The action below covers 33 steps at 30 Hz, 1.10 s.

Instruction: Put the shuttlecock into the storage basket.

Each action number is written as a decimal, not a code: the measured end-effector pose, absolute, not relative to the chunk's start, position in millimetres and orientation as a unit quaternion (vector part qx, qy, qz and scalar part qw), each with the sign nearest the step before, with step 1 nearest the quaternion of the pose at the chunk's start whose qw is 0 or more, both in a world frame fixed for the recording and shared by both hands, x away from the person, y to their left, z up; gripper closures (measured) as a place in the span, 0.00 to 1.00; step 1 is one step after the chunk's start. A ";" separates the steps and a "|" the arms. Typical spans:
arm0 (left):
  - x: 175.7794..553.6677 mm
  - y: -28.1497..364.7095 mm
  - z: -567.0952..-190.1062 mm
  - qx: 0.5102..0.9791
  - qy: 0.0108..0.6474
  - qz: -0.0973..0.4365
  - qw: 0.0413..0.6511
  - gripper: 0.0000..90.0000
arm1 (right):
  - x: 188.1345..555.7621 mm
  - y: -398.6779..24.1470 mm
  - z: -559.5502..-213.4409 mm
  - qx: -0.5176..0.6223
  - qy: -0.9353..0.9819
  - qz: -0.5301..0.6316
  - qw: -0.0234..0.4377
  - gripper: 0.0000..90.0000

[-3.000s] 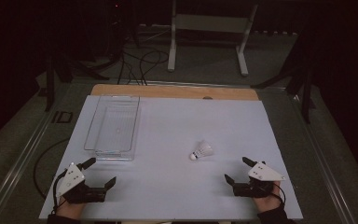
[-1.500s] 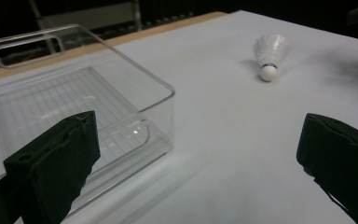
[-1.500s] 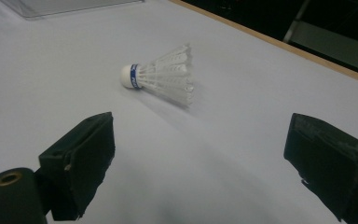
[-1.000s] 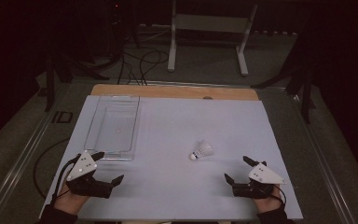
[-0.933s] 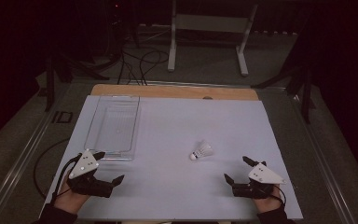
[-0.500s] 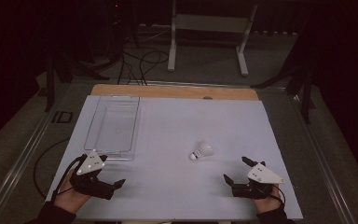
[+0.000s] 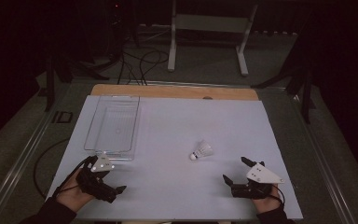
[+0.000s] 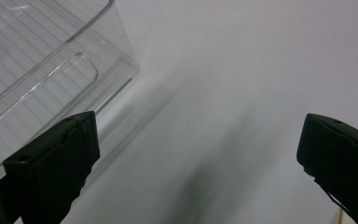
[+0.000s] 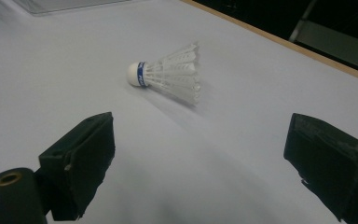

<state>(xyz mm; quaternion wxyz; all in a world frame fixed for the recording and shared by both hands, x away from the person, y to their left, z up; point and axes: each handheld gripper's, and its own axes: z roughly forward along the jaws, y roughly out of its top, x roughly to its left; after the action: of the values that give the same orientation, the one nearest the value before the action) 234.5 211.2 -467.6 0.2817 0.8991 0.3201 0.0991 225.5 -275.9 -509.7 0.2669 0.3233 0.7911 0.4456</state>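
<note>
A white feather shuttlecock (image 7: pixel 202 150) with a blue band lies on its side on the white table sheet (image 7: pixel 182 126), cork end towards the near left. In the right gripper view the shuttlecock (image 9: pixel 172 74) rests just beyond my right gripper (image 9: pixel 200 149), whose jaws stand wide apart with nothing between them. From above, the right gripper (image 7: pixel 234 169) is at the near right, a short way from the shuttlecock. My left gripper (image 7: pixel 105 176) is at the near left, open and holding nothing, right at the near end of a clear plastic bin (image 7: pixel 93 135). The bin (image 8: pixel 51 60) sits beside the left gripper (image 8: pixel 198 140).
The bin has nothing in it and runs lengthwise along the left side of the sheet. A wooden strip (image 7: pixel 177 91) borders the far table edge. Behind it stand a white frame (image 7: pixel 209 23) and floor cables (image 7: pixel 137 58).
My left gripper has moved forward and to the right, up to the near end of the bin. The right gripper and the shuttlecock have barely moved.
</note>
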 end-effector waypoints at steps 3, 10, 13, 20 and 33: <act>236.7 209.2 -467.8 0.904 0.319 0.087 0.270 0.00 | 225.7 -275.8 -509.8 0.322 0.792 0.445 0.266 0.10; 240.2 203.8 -468.1 0.911 0.321 0.074 0.249 0.00 | 225.9 -275.7 -510.2 0.322 0.792 0.445 0.266 0.10; 241.9 202.2 -467.9 0.914 0.321 0.068 0.238 0.00 | 226.1 -275.5 -510.4 0.322 0.793 0.444 0.264 0.10; 245.3 198.5 -465.8 0.916 0.331 0.066 0.217 0.00 | 226.2 -275.3 -510.7 0.323 0.794 0.443 0.261 0.10; 250.4 188.2 -462.7 0.927 0.324 0.045 0.181 0.00 | 226.2 -275.7 -510.6 0.322 0.795 0.443 0.262 0.10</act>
<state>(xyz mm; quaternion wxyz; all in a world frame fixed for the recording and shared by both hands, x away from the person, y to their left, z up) 250.4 188.2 -462.7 0.1807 0.9275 0.3242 0.0452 226.2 -275.7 -510.6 0.2619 0.3218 0.7946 0.4432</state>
